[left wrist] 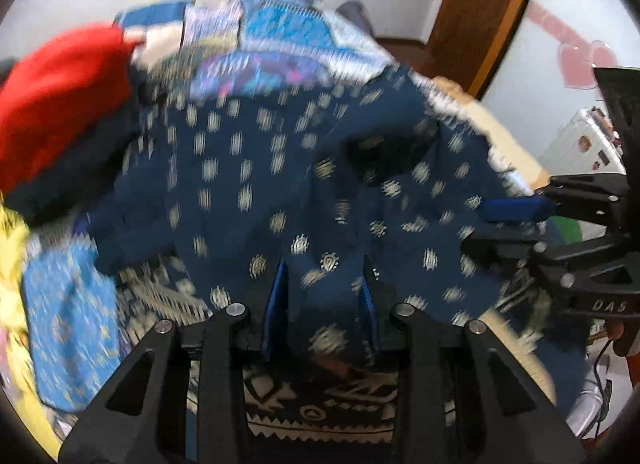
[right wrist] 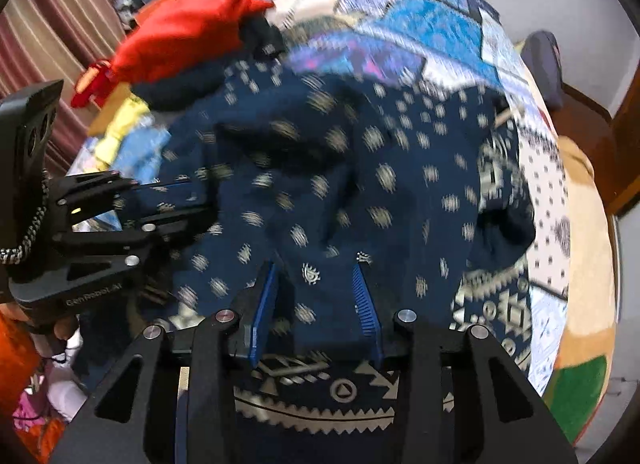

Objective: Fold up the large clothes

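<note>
A large navy garment with a pale gold motif print is bunched and lifted over the bed; it also fills the right wrist view. My left gripper has its blue pads closed on a fold of the garment near its patterned hem. My right gripper is likewise shut on a fold of the same cloth. In the left wrist view the right gripper shows at the right edge, pinching the cloth. In the right wrist view the left gripper shows at the left. Both views are motion-blurred.
A blue patchwork bedspread covers the bed. A red cloth and yellow and blue clothes lie piled at the left. A wooden door frame and white wall stand behind; a striped curtain hangs at the left.
</note>
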Demonstrator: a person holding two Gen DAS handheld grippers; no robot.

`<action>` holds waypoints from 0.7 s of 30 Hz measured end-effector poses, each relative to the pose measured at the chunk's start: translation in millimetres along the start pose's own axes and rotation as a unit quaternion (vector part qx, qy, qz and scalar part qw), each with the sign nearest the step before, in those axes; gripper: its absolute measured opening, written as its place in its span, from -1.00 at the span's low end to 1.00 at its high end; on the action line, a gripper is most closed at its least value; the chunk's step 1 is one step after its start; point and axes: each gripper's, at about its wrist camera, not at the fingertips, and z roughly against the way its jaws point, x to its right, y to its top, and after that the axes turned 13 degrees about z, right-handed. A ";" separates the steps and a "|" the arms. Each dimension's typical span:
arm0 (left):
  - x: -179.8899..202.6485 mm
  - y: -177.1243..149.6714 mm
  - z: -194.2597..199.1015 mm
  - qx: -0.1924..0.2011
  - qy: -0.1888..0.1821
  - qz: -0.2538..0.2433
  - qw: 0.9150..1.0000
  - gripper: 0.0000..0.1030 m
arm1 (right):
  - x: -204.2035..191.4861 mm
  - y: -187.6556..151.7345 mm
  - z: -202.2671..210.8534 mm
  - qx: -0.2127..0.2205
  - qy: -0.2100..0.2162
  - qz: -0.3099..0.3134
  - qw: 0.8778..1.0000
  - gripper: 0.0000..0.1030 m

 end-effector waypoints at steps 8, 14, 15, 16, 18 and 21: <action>5.5 -12.3 11.7 0.023 0.011 -0.011 1.000 -0.20 | 0.9 -5.3 19.7 0.017 -0.024 -0.006 1.000 -0.31; -8.8 -0.4 54.2 0.069 -0.011 0.015 0.997 0.05 | 11.7 2.9 55.7 0.065 -0.045 -0.010 0.997 -0.30; -12.6 2.8 61.0 0.077 -0.014 0.021 0.997 0.08 | 13.7 4.5 60.1 0.071 -0.049 -0.013 0.996 -0.28; -19.3 5.9 69.7 0.088 -0.015 0.030 0.996 0.09 | 16.0 6.4 63.5 0.076 -0.053 -0.017 0.996 -0.22; -33.2 11.3 83.0 0.106 -0.011 0.051 0.993 0.24 | 24.1 9.8 73.1 0.092 -0.065 -0.027 0.993 -0.05; -62.2 23.2 93.6 0.132 0.010 0.086 0.987 0.36 | 37.5 13.7 82.2 0.119 -0.089 -0.044 0.988 0.22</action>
